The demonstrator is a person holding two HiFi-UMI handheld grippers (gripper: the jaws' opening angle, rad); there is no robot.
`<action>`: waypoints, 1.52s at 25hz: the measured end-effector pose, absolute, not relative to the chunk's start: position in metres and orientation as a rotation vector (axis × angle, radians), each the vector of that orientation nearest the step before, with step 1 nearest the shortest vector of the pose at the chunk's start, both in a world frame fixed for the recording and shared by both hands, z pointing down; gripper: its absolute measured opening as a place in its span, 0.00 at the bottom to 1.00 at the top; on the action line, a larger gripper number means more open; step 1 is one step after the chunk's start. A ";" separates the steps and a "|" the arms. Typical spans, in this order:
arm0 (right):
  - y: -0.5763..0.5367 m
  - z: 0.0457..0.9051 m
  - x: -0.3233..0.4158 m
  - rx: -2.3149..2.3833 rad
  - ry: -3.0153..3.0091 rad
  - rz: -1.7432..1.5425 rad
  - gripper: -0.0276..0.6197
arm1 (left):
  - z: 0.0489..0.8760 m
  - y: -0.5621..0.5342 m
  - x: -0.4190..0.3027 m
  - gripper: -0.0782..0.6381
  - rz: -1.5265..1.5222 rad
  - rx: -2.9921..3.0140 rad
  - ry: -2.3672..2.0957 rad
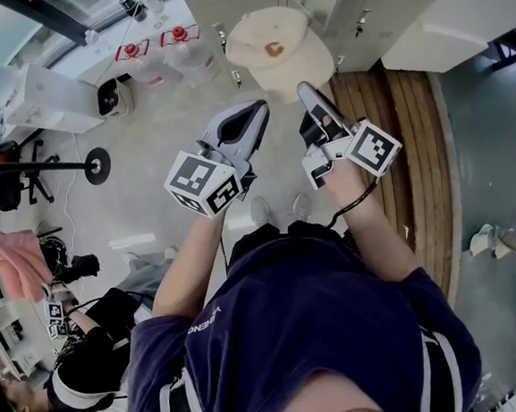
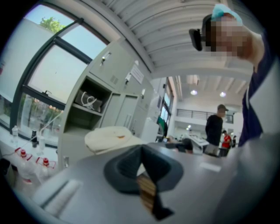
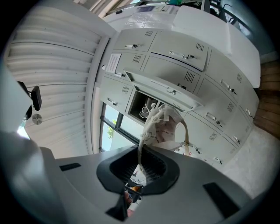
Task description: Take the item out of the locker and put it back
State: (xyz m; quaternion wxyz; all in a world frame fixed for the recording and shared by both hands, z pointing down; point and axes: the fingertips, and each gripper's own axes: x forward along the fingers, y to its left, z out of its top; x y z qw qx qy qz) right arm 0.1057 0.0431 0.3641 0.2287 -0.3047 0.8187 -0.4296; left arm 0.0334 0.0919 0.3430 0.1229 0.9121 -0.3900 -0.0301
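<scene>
Two grippers up: right gripper [image 1: 305, 88] clamps the cream cap [image 1: 276, 48] by its soft, light rim, out before the open locker [image 3: 146, 105], rim judged the best hold, left gripper [image 1: 258, 110] closed, empty.

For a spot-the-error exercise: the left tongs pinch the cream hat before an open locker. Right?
No: the right tongs pinch the cream hat, as the right gripper view shows. The locker behind does stand open.
</scene>
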 end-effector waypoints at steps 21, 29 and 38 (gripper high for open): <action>-0.007 0.366 0.135 -0.710 2.321 -1.204 0.08 | 0.349 0.048 0.070 0.11 -0.092 2.613 -1.300; -0.047 0.368 0.114 -0.723 2.325 -1.195 0.08 | 0.354 0.009 0.050 0.11 -0.099 2.616 -1.281; -0.105 0.374 0.070 -0.787 2.297 -1.198 0.08 | 0.356 -0.051 0.002 0.11 -0.107 2.627 -1.225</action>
